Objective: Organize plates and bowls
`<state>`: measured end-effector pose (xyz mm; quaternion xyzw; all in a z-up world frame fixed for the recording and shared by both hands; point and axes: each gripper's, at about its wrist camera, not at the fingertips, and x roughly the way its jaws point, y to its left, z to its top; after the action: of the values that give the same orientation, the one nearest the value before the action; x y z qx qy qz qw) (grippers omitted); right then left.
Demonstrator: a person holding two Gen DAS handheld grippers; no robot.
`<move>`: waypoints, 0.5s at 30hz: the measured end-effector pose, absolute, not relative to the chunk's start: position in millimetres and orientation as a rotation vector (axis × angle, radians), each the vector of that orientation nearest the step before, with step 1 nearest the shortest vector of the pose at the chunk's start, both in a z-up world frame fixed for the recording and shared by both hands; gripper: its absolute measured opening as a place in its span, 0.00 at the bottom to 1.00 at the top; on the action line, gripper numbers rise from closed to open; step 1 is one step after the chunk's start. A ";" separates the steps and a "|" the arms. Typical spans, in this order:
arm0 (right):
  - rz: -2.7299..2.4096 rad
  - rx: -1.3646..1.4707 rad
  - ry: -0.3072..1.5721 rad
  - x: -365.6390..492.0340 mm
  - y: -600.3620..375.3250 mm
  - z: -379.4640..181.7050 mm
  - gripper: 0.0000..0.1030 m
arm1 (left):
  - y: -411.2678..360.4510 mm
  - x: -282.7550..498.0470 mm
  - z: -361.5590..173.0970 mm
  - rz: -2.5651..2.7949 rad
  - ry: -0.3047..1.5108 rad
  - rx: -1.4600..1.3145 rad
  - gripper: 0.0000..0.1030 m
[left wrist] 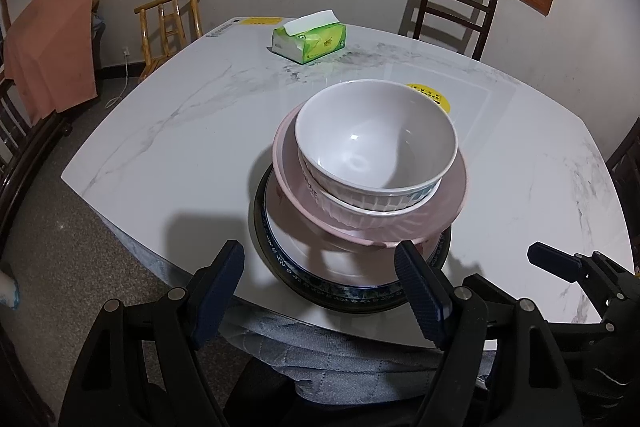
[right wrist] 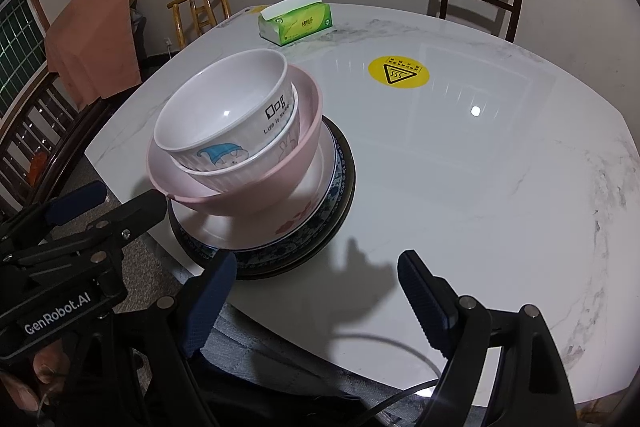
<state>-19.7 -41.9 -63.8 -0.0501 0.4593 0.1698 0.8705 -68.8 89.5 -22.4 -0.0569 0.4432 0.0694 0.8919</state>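
I see the stack near the counter (left wrist: 160,131) edge: white bowl (left wrist: 376,139) nested in pink bowl (left wrist: 372,215) on plates (left wrist: 344,279); glazed, slippery, breakable; I'd grip rims; left gripper (left wrist: 320,291) and right gripper (right wrist: 316,299) jaws gape, empty.

Marble table (left wrist: 160,131) bears stacked dishes (left wrist: 352,279), tissue pack (left wrist: 310,41).
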 end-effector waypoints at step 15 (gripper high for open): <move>0.363 -0.101 0.970 -17.8 -39.8 -66.2 0.83 | 91.1 -69.1 -23.2 0.139 0.926 -0.118 0.73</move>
<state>-17.8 -39.8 -66.2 -0.0485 0.4633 0.1735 0.8677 -69.1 91.1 -23.2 -0.0571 0.4460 0.0671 0.8907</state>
